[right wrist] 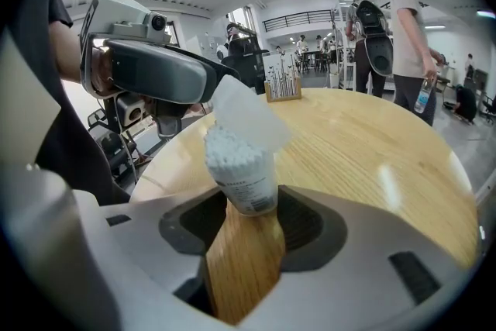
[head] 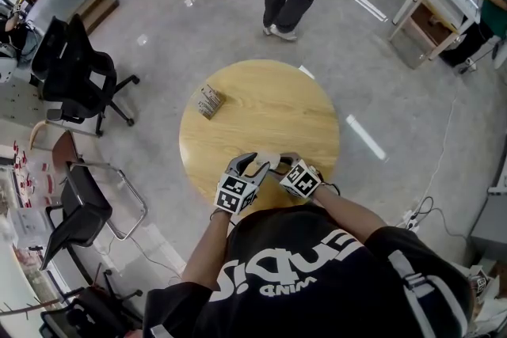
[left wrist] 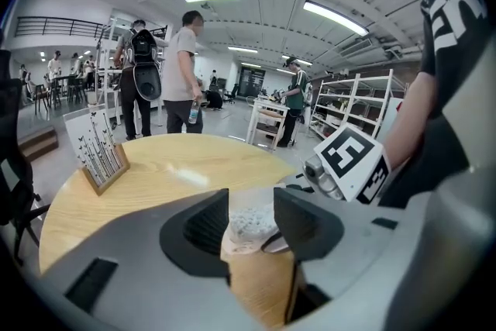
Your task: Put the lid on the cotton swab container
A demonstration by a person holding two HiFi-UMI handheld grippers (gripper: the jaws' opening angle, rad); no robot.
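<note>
My right fingers point(right wrist: 310, 222) gripped the cotton swab container point(right wrist: 246, 182), my left fingers point(left wrist: 208, 227) the lid point(right wrist: 248, 116), tilted above it; pressed crooked, it could jam or crush swabs point(right wrist: 225, 145).

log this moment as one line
left gripper: shut on lid | right gripper: shut on cotton swab container | lid: tilted over container's open top, not seated
</note>
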